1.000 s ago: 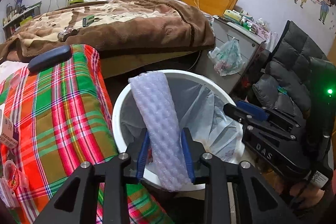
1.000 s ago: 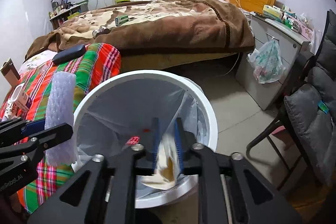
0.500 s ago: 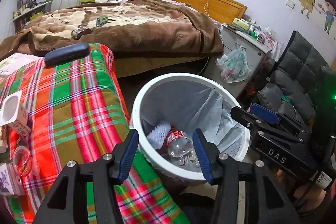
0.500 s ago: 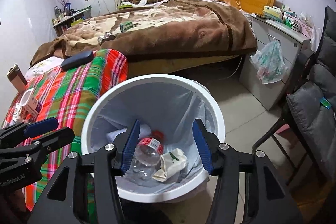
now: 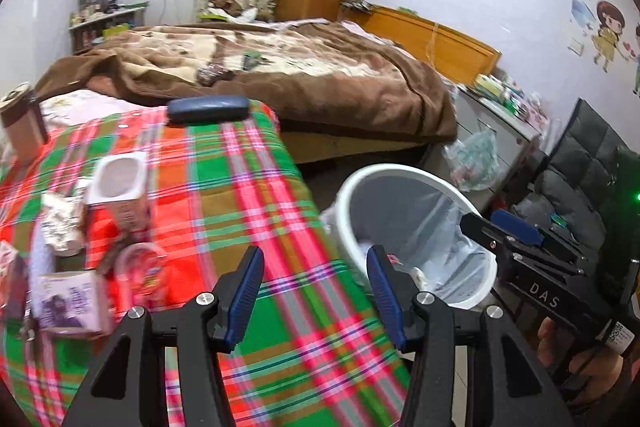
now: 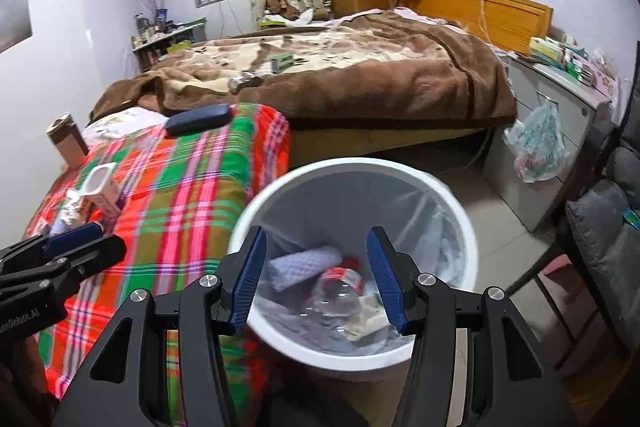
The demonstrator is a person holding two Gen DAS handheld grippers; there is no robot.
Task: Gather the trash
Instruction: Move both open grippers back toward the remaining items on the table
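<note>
Both tongs gape empty, left gripper (image 5: 314,293) over the plaid cloth (image 5: 224,195), right gripper (image 6: 316,277) above the bin (image 6: 460,219); trash (image 5: 116,195) waits far-left, and a hasty grab could topple that open carton.

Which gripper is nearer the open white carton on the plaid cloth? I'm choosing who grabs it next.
Left. The left gripper hangs over the plaid cloth, right of the open white carton. The right gripper hangs over the trash bin, off the cloth.

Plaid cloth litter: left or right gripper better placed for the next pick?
Left, probably. The left gripper hangs open and empty over the plaid cloth near the white cup; the right gripper, also open, faces the trash bin.
</note>
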